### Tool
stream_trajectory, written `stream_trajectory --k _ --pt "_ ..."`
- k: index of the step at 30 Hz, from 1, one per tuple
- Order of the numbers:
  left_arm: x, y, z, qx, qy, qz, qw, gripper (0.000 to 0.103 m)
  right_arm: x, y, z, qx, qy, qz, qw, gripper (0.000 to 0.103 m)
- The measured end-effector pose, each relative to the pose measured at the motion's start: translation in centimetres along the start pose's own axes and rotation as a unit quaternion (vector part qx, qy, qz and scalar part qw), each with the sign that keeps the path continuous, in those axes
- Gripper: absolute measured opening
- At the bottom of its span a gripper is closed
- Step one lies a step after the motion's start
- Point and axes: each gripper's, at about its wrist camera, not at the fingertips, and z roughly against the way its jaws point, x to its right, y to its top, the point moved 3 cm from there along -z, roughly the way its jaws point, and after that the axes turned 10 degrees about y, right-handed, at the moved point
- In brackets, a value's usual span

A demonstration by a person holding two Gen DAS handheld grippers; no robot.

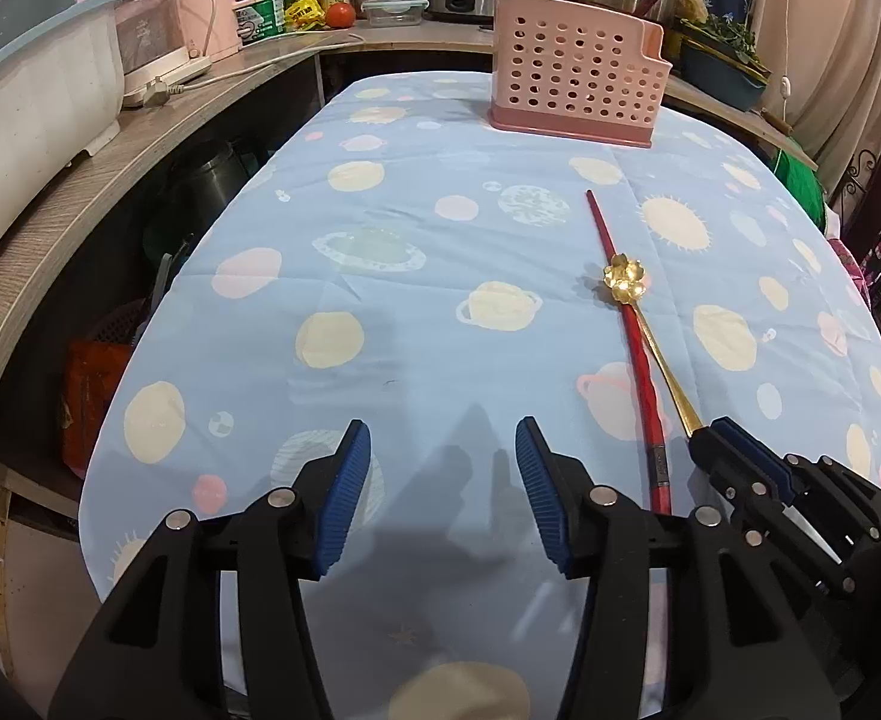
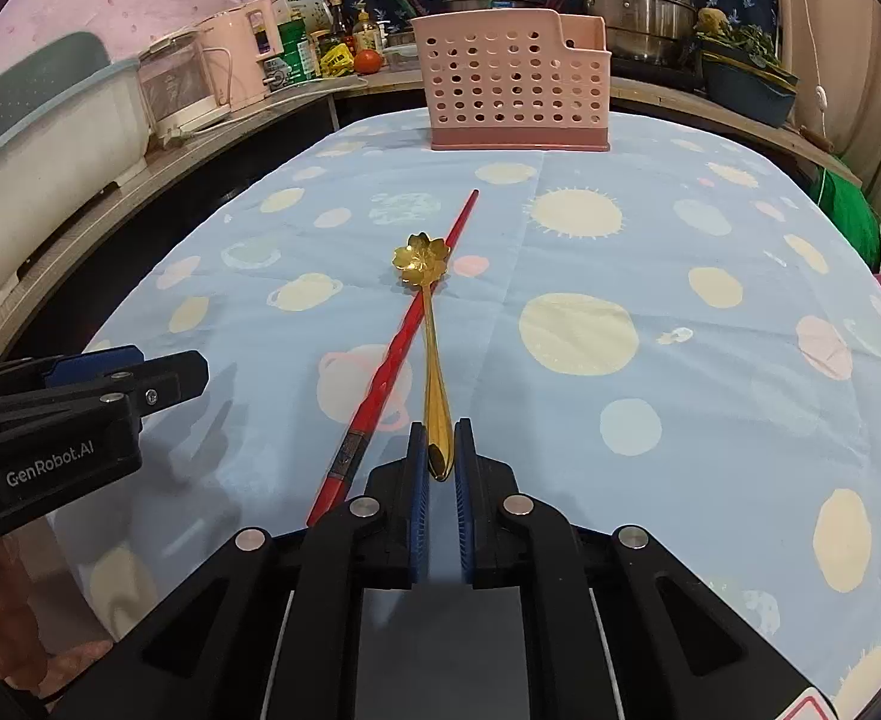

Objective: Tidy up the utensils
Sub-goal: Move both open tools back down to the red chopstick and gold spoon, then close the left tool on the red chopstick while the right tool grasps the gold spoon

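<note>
Near the front edge of the table (image 2: 710, 228), the right gripper (image 2: 440, 450) is pinching the handle end of the gold spoon (image 2: 434, 360), its pads pressing on both sides. That flower-shaped bowl is lying over the red chopstick (image 2: 392, 354) toward the middle of the cloth. Alongside, the left gripper (image 1: 443, 468) is hanging with jaws apart, nothing between them. At the far edge, the pink utensil holder (image 2: 512, 84) is standing upright.

1. Left tool (image 1: 443, 438): black angular frame, blue ribbed pads, round silver screws at pivots.
2. Right tool (image 2: 440, 438): same build.
3. White "GenRobot.AI" lettering on left tool body.
</note>
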Motion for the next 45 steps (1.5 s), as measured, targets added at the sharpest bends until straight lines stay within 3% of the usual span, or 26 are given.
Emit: stream_trajectory --k 3,9,12,20,23,27,35,41,45 --pt "0.4 -0.2 0.2 0.002 -0.006 -0.003 1.0000 0.056 0.8 -0.1 0.7 0.006 -0.005 -0.014 1.000 0.000" --pt "2.3 -0.7 0.6 0.001 -0.029 -0.019 0.9994 0.059 3.8 -0.5 2.0 0.011 0.010 -0.074 0.997 0.000" --pt "3.4 -1.0 0.6 0.000 -0.037 -0.028 0.9989 0.059 4.4 -0.5 2.4 0.009 0.033 -0.095 0.995 0.001" --pt "6.3 -1.8 0.2 -0.014 -0.072 -0.048 0.9961 0.058 4.1 -0.2 3.2 0.022 0.027 -0.088 0.995 0.008" --pt "6.7 -2.1 -0.1 -0.010 -0.061 -0.055 0.9966 0.046 4.2 -0.3 3.3 0.023 0.029 -0.090 0.995 0.013" --pt "6.3 -1.9 -0.1 -0.013 -0.066 -0.051 0.9964 0.007 4.1 -0.3 3.1 0.020 0.034 -0.087 0.995 0.014" --pt "4.2 -2.0 -0.4 -0.016 -0.057 -0.029 0.9978 0.007 2.1 -0.3 2.1 0.007 0.048 -0.064 0.997 0.016" --pt "3.3 -1.9 -0.7 -0.020 -0.054 -0.018 0.9982 0.007 0.3 0.1 0.9 0.000 0.049 -0.041 0.998 0.028" --pt "3.2 -1.9 -0.7 -0.019 -0.055 -0.018 0.9981 0.007 0.3 0.2 0.0 -0.002 0.043 -0.040 0.998 0.027"
